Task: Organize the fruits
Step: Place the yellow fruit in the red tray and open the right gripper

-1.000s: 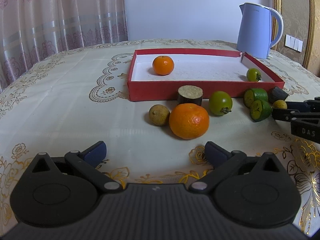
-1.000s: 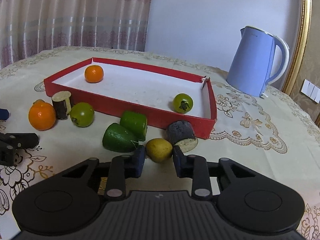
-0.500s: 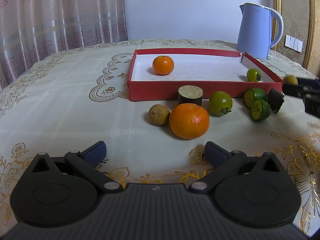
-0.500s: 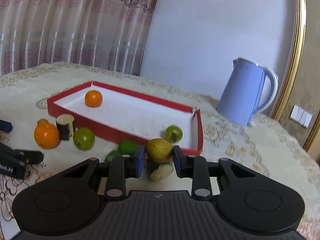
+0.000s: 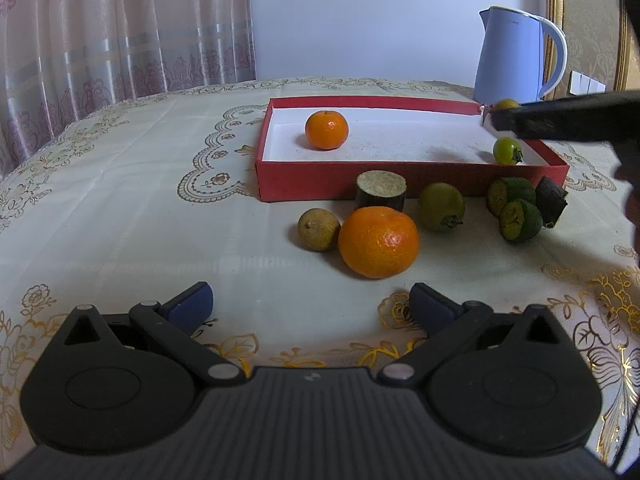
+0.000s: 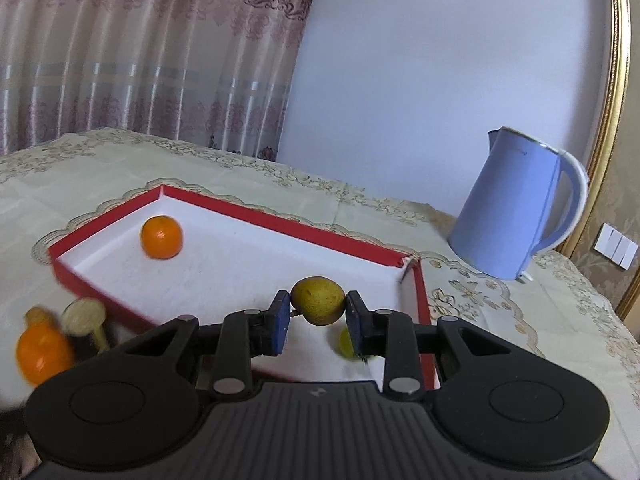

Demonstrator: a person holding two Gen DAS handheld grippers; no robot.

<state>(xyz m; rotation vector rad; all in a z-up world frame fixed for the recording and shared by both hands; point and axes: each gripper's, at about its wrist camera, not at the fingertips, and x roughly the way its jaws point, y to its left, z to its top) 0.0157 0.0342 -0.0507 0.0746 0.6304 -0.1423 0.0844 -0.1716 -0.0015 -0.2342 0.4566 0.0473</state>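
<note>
My right gripper is shut on a small yellow fruit and holds it above the right end of the red tray. In the left wrist view the yellow fruit and the right gripper's fingers show over the tray's far right corner. The tray holds a small orange and a green fruit. My left gripper is open and empty, low over the cloth, short of a large orange and a brown fruit.
In front of the tray lie a cut wood-like cylinder, a green fruit, two cut green pieces and a dark chunk. A blue kettle stands behind the tray's right corner.
My right gripper has lifted the yellow fruit off the cloth and carried it up and forward over the tray's right end. My left gripper has not moved.
</note>
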